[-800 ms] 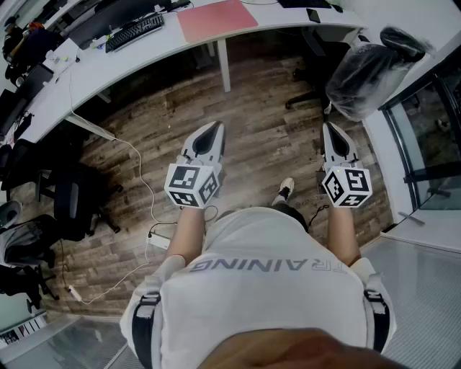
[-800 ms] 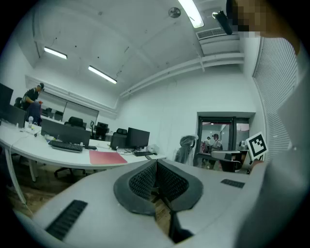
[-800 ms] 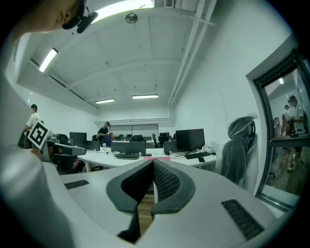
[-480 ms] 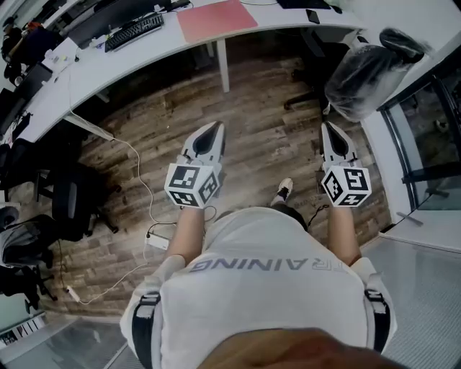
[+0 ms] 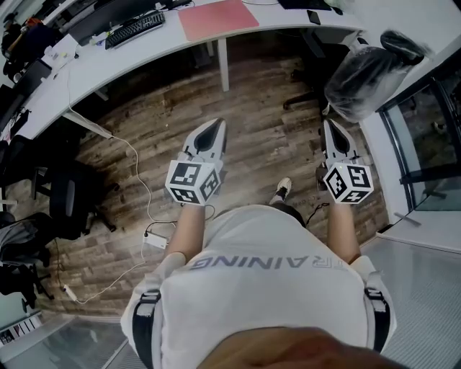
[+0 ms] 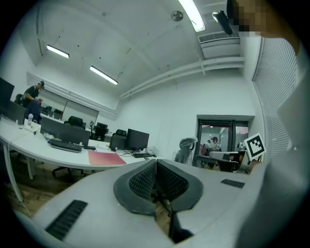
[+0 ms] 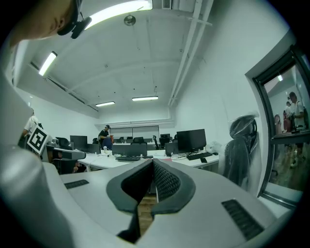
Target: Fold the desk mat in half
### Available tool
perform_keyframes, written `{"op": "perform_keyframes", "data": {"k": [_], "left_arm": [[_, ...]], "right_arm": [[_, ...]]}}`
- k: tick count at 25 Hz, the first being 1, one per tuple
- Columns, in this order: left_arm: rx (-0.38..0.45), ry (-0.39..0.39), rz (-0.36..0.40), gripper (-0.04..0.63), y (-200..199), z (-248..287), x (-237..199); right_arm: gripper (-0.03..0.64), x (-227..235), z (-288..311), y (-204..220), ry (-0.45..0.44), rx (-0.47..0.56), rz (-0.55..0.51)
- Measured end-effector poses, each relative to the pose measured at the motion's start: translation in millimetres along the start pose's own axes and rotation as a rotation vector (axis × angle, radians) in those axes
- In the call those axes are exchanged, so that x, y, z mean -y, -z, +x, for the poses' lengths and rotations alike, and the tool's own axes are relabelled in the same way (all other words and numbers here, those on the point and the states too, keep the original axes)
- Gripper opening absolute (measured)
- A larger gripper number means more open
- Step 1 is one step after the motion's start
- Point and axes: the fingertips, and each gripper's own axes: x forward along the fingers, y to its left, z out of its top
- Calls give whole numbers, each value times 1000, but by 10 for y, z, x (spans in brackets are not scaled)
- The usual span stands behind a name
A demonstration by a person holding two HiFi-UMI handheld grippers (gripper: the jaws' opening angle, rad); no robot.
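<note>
The pink desk mat (image 5: 217, 19) lies flat on the long white desk (image 5: 144, 50) at the top of the head view, far ahead of both grippers. It also shows as a pink sheet (image 6: 105, 158) in the left gripper view. My left gripper (image 5: 211, 130) hangs over the wood floor, jaws shut with nothing between them. My right gripper (image 5: 333, 130) is held level with it to the right, also shut and empty. Each gripper view shows its tips meeting: left gripper (image 6: 155, 162), right gripper (image 7: 152, 161).
A black keyboard (image 5: 134, 32) lies on the desk left of the mat. A chair under plastic wrap (image 5: 364, 68) stands at the right by a glass door. Black office chairs (image 5: 68, 205) and floor cables (image 5: 140, 180) are at the left. People stand in the distance.
Both grippers have edged slightly forward and up in the head view; the scene has shifted a little as the person moves. Jaws stay shut.
</note>
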Motion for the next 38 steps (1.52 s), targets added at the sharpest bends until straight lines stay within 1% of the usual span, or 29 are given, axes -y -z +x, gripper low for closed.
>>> {"op": "perform_keyframes", "data": {"k": [5,9,12,18,23,26,29,34,38], "left_arm": [[-9,-12,-8,32,33,-60,-107],[-1,-38,-30,32,56,0,-255],[1,-48,-35,32,35,131,-330],[-1,-83,-19,32,-136,445,-625],[12,-120,-6,32,-385,858,-932],[20,-123,12,32,-541,1211,-968],[8,-125,32,32,-611,1539,-1025],[-4,-130,26,32,-607,2127,-1133],[-17,-110,28,32,-564,2631,-1112]], "right_arm": [[23,-94,103,58,-14,-28,-2],[23,-154,307,107,-56,-59,-21],[23,-113,489,68,-83,-67,-47],[23,47,1088,-34,-105,-61,-27],[23,112,1691,-194,-163,-43,-35],[23,320,2004,-275,-184,-45,-39],[23,550,2310,-348,-182,-35,-18],[23,935,2727,-516,-179,36,-38],[23,1375,3068,-469,-161,23,-16]]}}
